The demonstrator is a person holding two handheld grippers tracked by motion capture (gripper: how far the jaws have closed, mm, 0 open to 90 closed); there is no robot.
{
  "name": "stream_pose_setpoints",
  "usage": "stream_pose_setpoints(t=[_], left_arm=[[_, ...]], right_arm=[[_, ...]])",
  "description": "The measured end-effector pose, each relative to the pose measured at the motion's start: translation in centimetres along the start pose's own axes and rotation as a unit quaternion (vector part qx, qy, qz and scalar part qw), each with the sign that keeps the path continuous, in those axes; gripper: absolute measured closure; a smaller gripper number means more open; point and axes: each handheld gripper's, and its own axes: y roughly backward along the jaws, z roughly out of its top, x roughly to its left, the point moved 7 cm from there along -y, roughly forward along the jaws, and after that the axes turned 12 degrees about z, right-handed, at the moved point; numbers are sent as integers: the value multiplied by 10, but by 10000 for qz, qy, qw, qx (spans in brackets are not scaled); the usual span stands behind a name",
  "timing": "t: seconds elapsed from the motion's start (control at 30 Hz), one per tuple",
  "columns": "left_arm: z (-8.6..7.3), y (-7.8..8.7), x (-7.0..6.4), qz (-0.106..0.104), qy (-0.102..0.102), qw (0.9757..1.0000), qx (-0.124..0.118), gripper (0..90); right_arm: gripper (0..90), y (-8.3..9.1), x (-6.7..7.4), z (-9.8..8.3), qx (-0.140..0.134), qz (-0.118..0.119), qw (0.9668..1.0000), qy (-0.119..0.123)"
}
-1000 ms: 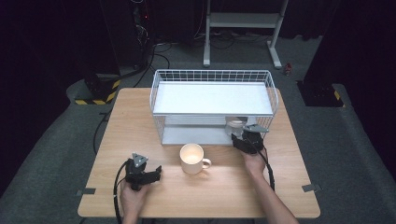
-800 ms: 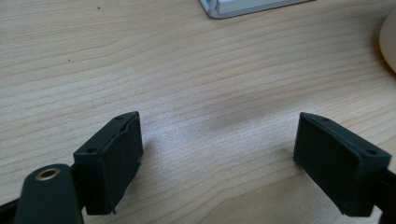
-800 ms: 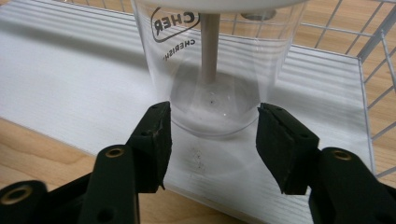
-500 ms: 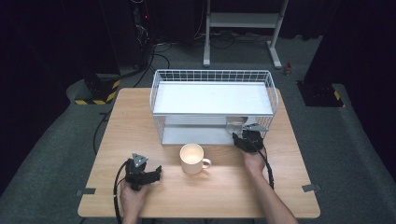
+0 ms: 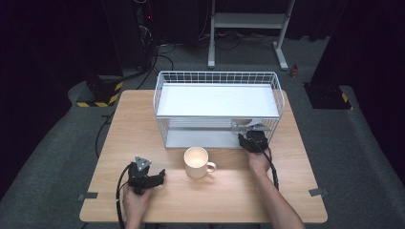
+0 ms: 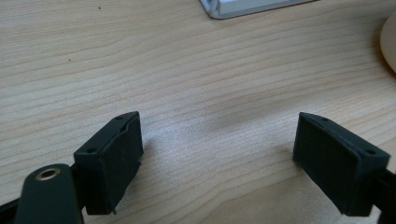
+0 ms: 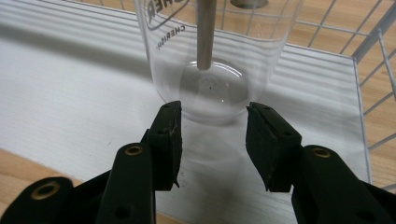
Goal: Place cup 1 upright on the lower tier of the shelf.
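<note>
A clear glass (image 7: 215, 70) with printed lettering stands on the white lower shelf (image 7: 70, 79) of a wire rack (image 5: 217, 76), near its right end (image 5: 243, 125). My right gripper (image 7: 214, 116) reaches into the rack from the front (image 5: 249, 136). Its jaws have just been closing and now press on the base of the glass from both sides. My left gripper (image 6: 219, 140) rests on the wooden table (image 5: 215, 195) at the front left (image 5: 161, 175), open, with bare wood between its pads. A cream mug (image 5: 197, 161) stands between the two hands.
A grey metal post (image 7: 205, 32) shows at the glass. The rack's wire side (image 7: 373, 70) runs close on the right of the glass. The mug's edge (image 6: 390, 42) lies to the right of the left gripper. Cables trail from both grippers.
</note>
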Motion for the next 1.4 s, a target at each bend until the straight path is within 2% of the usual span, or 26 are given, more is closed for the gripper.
stream_pose_setpoints(t=[0.53,0.57,0.63,0.87,0.9,0.93,1.03,1.07,1.2,1.4], left_arm=[[0,0,0,5,-9,10000,-4,162],[0,0,0,6,-7,10000,-3,162],[0,0,0,6,-8,10000,-5,162],[0,0,0,6,-7,10000,-6,162],[0,0,0,6,-4,10000,-7,162],[0,0,0,6,-4,10000,-7,162],[0,0,0,4,0,10000,-1,162],[0,0,0,5,0,10000,1,162],[0,0,0,5,-1,10000,0,162],[0,0,0,6,-1,10000,0,162]], right_arm=[[565,-3,-12,0,-101,-190,9997,-72],[561,-5,-13,0,-16,-181,9997,-186],[557,-5,-13,4,-37,-212,9995,-214],[541,-8,-12,5,-21,-201,9997,-126],[531,-7,-11,3,28,-175,9995,-267],[531,-7,-11,3,28,-175,9995,-267],[507,-6,-10,4,-21,-97,9997,-239],[484,-3,-10,5,-61,-37,9999,-134],[452,2,-8,4,-89,16,9997,-230],[418,11,-4,4,-181,155,9997,-79]])
